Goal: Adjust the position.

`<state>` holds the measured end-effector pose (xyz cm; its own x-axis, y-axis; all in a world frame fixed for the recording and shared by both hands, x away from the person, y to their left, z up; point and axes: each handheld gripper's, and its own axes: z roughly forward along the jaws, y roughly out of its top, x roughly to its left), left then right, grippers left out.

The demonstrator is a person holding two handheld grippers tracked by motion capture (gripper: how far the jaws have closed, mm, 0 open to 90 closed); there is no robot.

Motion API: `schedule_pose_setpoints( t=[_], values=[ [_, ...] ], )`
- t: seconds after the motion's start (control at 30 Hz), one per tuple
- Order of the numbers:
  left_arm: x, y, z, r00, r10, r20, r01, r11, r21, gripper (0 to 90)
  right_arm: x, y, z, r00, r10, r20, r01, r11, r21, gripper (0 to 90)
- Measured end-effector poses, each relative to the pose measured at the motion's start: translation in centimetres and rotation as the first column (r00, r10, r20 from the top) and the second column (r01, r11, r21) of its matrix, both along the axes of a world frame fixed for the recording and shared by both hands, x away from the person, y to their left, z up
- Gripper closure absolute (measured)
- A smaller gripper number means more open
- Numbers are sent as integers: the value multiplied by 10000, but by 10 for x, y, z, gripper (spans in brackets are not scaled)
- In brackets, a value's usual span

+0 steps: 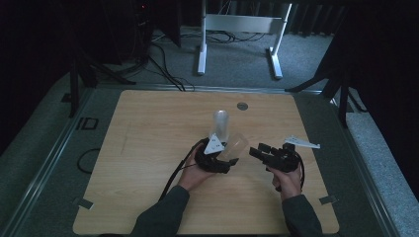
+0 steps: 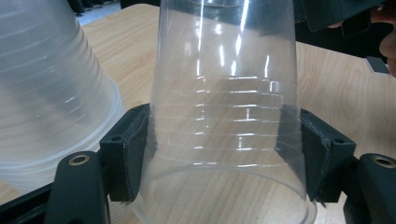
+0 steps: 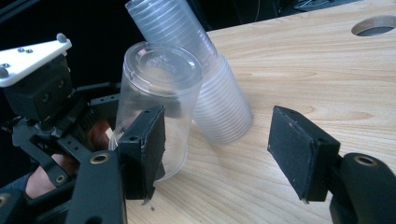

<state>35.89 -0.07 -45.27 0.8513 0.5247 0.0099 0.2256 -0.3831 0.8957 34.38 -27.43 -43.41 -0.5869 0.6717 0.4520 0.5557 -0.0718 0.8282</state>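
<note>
The clear cup sits upside down in the left gripper, whose jaws squeeze its sides, just beside the cup stack on the tabletop. The right gripper waits with jaws wide and holding nothing. A soft, steady squeeze should keep the thin cup from bending.

the left gripper is closed on something and points right. the right gripper has jaws apart and points left, near it.
</note>
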Motion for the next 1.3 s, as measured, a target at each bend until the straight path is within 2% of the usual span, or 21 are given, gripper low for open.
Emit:
schedule_pose_setpoints(
  t=[0.23, 0.47, 0.73, 0.77, 0.87, 1.13, 1.17, 1.2, 1.23, 1.3],
  values=[
    [3, 4, 6, 9999, -133, 17, 133, 9998, 152, 287, 0, 0, 1, 10000, 50, 33, -49, 9995, -328, 363],
    [5, 9, 8, 9997, -233, -57, 234, 9994, 255, 288, 2, 3, 1, 9979, 642, 41, -636, 9944, -842, 350],
    [6, 11, 13, 9990, -448, -77, 451, 9982, 403, 289, 4, 3, 2, 9955, 940, 127, -923, 9909, -976, 339],
    [6, 13, 16, 9984, -561, -118, 566, 9975, 418, 290, 4, 2, 4, 9937, 1087, 262, -1053, 9886, -1078, 338],
    [7, 15, 16, 9975, -698, -141, 704, 9963, 493, 290, 6, 2, 6, 9919, 1237, 294, -1187, 9840, -1328, 328],
    [7, 17, 17, 9972, -730, -144, 737, 9958, 550, 292, 7, 4, 11, 9877, 1474, 516, -1352, 9725, -1894, 325],
    [7, 19, 18, 9972, -730, -146, 737, 9957, 570, 292, 8, 5, 12, 9854, 1615, 531, -1464, 9649, -2181, 325],
    [7, 19, 18, 9972, -730, -146, 737, 9957, 570, 292, 8, 5, 12, 9854, 1615, 531, -1464, 9649, -2181, 325],
    [8, 20, 18, 9972, -734, -154, 742, 9954, 605, 292, 9, 6, 14, 9839, 1712, 523, -1535, 9573, -2452, 324],
    [8, 20, 19, 9970, -759, -178, 769, 9949, 647, 292, 10, 6, 15, 9830, 1767, 506, -1585, 9544, -2529, 324]
  ],
)
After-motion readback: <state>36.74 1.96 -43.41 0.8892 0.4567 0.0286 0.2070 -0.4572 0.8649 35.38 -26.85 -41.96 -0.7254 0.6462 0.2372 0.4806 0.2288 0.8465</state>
